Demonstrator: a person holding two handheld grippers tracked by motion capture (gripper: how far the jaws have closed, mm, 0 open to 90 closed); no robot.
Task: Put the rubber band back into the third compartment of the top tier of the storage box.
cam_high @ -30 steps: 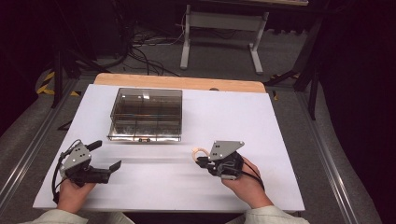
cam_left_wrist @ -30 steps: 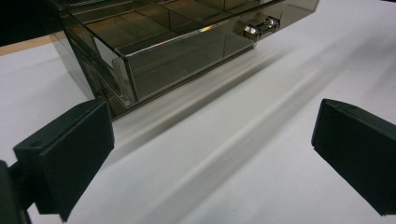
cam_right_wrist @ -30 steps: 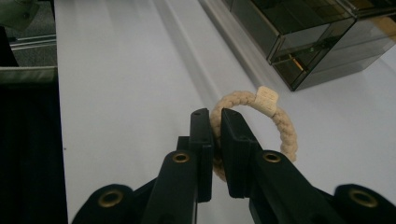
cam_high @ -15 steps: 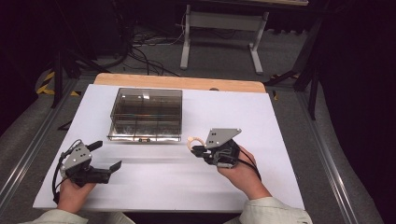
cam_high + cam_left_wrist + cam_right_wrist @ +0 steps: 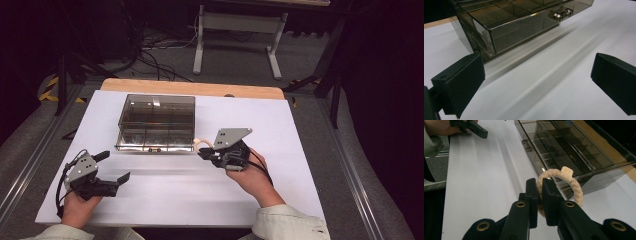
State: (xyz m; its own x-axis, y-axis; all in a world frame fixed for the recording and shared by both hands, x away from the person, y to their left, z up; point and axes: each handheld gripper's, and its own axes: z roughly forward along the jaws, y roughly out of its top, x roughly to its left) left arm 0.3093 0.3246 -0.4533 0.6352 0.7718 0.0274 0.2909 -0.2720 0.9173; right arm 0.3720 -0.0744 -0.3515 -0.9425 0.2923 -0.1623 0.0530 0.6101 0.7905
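The right gripper has neared the box, clamping an apparently upright braided ring; left gripper gapes.

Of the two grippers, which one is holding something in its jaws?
The right gripper: its jaws are shut on a cream braided ring, beside the clear compartment box. The left gripper has its jaws wide apart with nothing between them.

Cream braided bracelet pinched upright beside smoked compartment box.
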